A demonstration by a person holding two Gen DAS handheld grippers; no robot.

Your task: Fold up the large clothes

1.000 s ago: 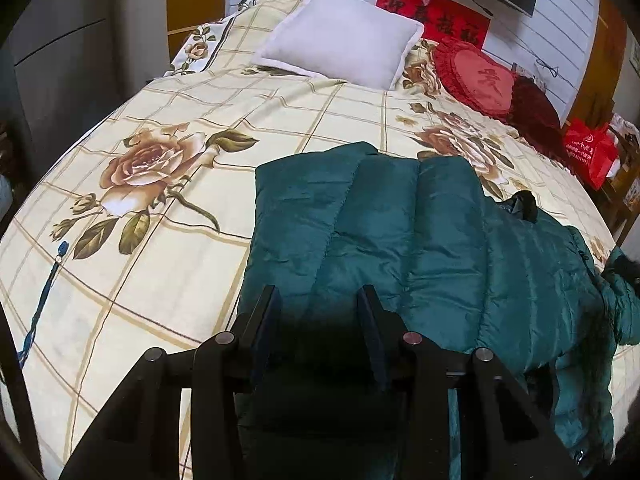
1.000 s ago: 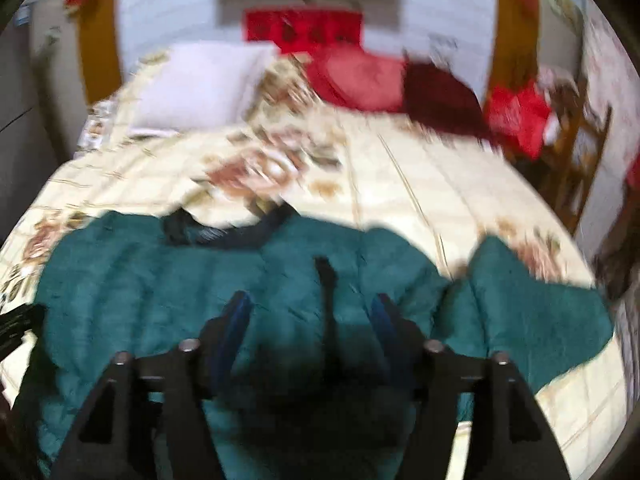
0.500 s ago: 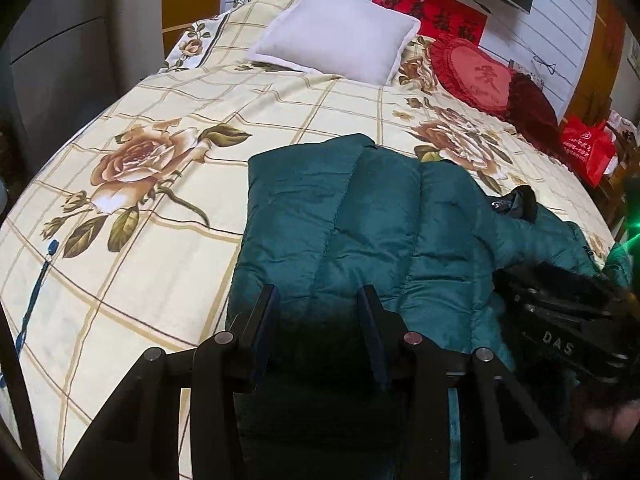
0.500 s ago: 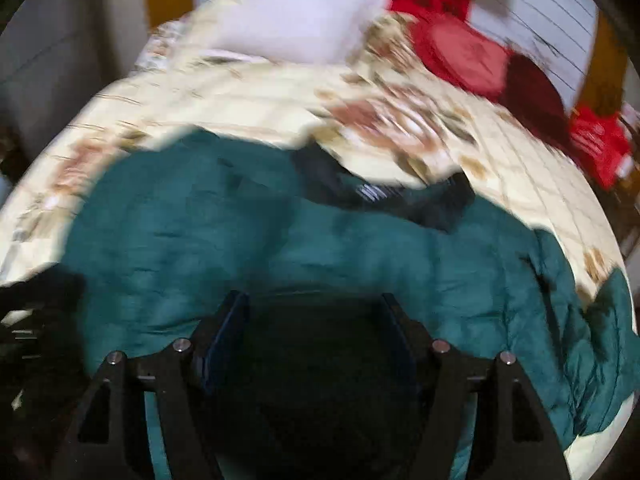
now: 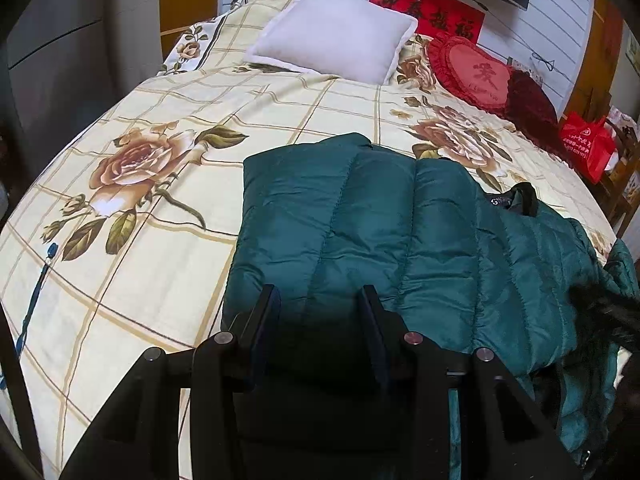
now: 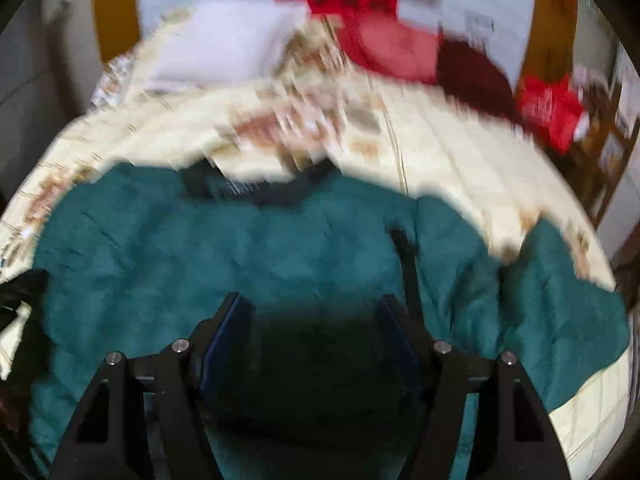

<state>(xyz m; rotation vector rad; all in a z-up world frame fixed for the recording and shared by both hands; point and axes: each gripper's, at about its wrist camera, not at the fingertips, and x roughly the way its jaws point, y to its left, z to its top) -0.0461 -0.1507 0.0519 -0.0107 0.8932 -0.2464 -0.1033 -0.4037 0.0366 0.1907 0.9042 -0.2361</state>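
A dark green quilted puffer jacket (image 5: 400, 240) lies on the floral bedspread (image 5: 160, 200), its left part folded over, its black collar (image 5: 524, 198) at the right. My left gripper (image 5: 318, 300) is open and empty, just above the jacket's near edge. In the blurred right wrist view the jacket (image 6: 248, 256) spreads across the bed with a sleeve (image 6: 560, 304) at the right. My right gripper (image 6: 316, 312) is open and empty over the jacket's middle. The right gripper shows as a dark blur at the left wrist view's right edge (image 5: 608, 316).
A white pillow (image 5: 336, 32), a red heart cushion (image 5: 476, 72) and a dark red cushion (image 5: 528, 96) lie at the head of the bed. A red bag (image 5: 588, 144) and wooden furniture stand at the right. A grey wardrobe (image 5: 60, 60) stands at the left.
The right gripper swung left over the jacket and back right, out of the left wrist view's centre. The left gripper has hardly moved. Both stay open.
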